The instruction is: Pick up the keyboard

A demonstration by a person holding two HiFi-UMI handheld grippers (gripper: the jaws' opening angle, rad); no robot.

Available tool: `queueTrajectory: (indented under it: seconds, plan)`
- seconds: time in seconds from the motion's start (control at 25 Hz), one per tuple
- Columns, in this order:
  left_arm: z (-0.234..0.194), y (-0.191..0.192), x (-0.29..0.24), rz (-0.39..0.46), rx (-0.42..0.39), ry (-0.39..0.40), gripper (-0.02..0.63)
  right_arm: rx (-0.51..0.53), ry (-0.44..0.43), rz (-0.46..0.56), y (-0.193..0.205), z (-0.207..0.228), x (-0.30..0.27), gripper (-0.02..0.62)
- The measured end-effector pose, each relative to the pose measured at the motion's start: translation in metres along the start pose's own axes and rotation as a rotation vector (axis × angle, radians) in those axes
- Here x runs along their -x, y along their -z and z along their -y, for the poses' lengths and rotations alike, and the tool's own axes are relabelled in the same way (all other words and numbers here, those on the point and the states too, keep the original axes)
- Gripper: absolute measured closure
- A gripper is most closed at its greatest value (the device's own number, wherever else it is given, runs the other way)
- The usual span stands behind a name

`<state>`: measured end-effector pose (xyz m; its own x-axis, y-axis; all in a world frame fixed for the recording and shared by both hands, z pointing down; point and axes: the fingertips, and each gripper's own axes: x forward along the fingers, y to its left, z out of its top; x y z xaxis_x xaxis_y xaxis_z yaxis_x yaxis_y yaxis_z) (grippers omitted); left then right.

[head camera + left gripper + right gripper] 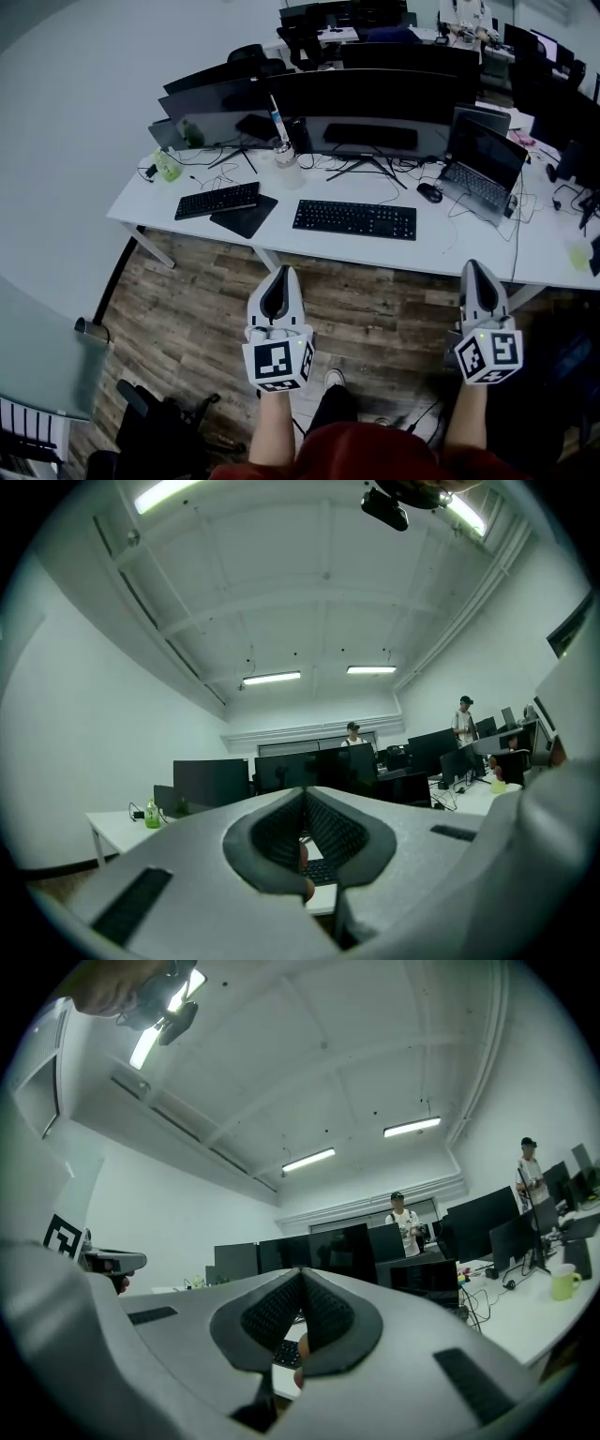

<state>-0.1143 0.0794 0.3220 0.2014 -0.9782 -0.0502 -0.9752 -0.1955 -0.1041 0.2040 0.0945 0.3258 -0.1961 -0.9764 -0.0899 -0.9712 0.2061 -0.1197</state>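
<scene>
We hold the left gripper [279,274] and right gripper [476,267] short of the keyboard [354,219], jaws pressed together, gripping nothing.

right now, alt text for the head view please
The left gripper and right gripper, both shut, point at a white desk across a wood floor. On the desk lie a centre keyboard and a left keyboard, before dark monitors, with a laptop at right.
</scene>
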Motion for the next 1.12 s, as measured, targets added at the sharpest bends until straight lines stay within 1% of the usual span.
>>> queueTrajectory:
  seconds: [0.24, 0.56, 0.88, 1.12]
  plan:
    - [-0.058, 0.006, -0.047, 0.011, 0.026, 0.031, 0.595, 0.037, 0.019, -0.031, 0.009, -0.035, -0.066, 0.597]
    - [-0.125, 0.017, -0.105, 0.020, 0.025, 0.064, 0.595, 0.062, 0.018, -0.056, 0.025, -0.081, -0.150, 0.598]
    - [-0.162, 0.038, -0.157, -0.017, 0.046, 0.105, 0.595, 0.098, 0.066, -0.113, 0.048, -0.101, -0.204, 0.597]
    - [-0.169, 0.046, -0.185, -0.020, 0.059, 0.132, 0.595, 0.114, 0.101, -0.109, 0.046, -0.101, -0.218, 0.597]
